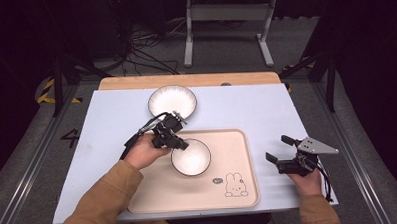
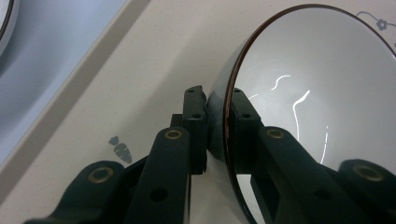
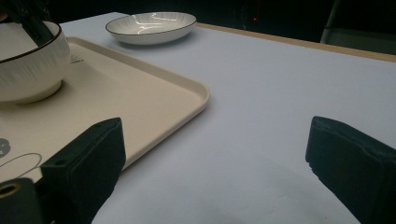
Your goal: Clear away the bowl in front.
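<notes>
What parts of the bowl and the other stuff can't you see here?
- Bowl: in the high view the left gripper covers its near-left rim; whether it rests on the tray or hangs just above cannot be told.
- Bowl in the left gripper view: cut off by the right edge.
- Rabbit drawing: too small to read.
- Plate: cut off at the left gripper view's left edge.

Our left forearm, in a tan sleeve, reaches forward and to the right, and our left hand [image 1: 147, 151] wraps the left gripper [image 1: 179, 144] from behind, its cable looping back over the wrist. Its jaws point to our right and stand nearly together, clamped with a thin wall between them. Our right hand [image 1: 307, 180] holds the right gripper [image 1: 279, 148] low, jaws spread wide apart with nothing between them, pointing left, the grey plate on top.
</notes>
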Demonstrator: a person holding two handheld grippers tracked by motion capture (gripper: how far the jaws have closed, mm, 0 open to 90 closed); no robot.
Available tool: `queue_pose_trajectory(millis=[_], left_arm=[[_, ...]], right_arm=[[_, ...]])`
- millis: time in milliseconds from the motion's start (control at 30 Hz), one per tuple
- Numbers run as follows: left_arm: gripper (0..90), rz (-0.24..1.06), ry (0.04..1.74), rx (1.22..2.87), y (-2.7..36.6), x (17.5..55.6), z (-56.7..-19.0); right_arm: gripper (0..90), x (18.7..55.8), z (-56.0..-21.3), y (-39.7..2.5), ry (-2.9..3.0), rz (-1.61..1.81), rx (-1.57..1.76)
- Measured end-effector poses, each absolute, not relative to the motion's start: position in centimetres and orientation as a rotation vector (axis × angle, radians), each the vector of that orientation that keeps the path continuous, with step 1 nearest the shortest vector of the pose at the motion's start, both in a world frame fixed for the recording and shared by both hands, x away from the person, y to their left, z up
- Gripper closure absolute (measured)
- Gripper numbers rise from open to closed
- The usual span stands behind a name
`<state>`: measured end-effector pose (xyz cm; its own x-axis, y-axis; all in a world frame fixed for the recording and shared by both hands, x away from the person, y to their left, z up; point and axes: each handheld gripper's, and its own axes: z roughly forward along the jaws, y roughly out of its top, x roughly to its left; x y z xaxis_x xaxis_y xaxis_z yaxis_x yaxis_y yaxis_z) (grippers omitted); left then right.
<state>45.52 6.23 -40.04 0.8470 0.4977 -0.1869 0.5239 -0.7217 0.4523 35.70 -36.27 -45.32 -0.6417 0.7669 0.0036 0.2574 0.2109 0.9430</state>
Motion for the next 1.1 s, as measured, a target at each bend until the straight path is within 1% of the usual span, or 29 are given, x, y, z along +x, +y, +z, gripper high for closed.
queue_pose_trajectory(millis=[67, 200, 400, 533, 600, 633, 867, 1033, 1100], left_arm=[[77.7, -0.039, 0.762, 2.54, 6.1, 45.5, -40.1], [76.6, -0.063, 0.765, 2.52, 6.2, 45.6, -40.0], [66.6, -0.072, 0.768, 2.486, 6.5, 45.4, -39.4], [58.1, -0.06, 0.758, 2.444, 6.9, 45.0, -38.6], [53.4, -0.027, 0.74, 2.427, 7.1, 44.5, -38.0], [52.4, -0.027, 0.74, 2.427, 7.1, 44.5, -38.0], [53.5, 0.067, 0.699, 2.341, 8.9, 42.7, -36.4], [48.7, 0.093, 0.689, 2.277, 10.1, 41.5, -36.0], [48.4, 0.107, 0.684, 2.26, 10.7, 41.1, -35.9]], right_arm=[[5.5, 35.7, -45.3, -36.3, 2.019, 1.431, 0.948], [5.4, 35.7, -45.3, -36.3, 2.019, 1.431, 0.95], [5.4, 35.7, -45.3, -36.3, 2.019, 1.433, 0.953], [5.4, 35.7, -45.3, -36.2, 2.023, 1.428, 0.952], [5.3, 35.8, -45.3, -36.2, 2.026, 1.424, 0.952], [5.3, 35.8, -45.3, -36.2, 2.026, 1.424, 0.952], [5.3, 35.8, -45.3, -36.1, 2.038, 1.413, 0.944], [5.4, 35.8, -45.3, -36.0, 2.052, 1.402, 0.931], [5.4, 35.8, -45.3, -35.9, 2.053, 1.4, 0.93]])
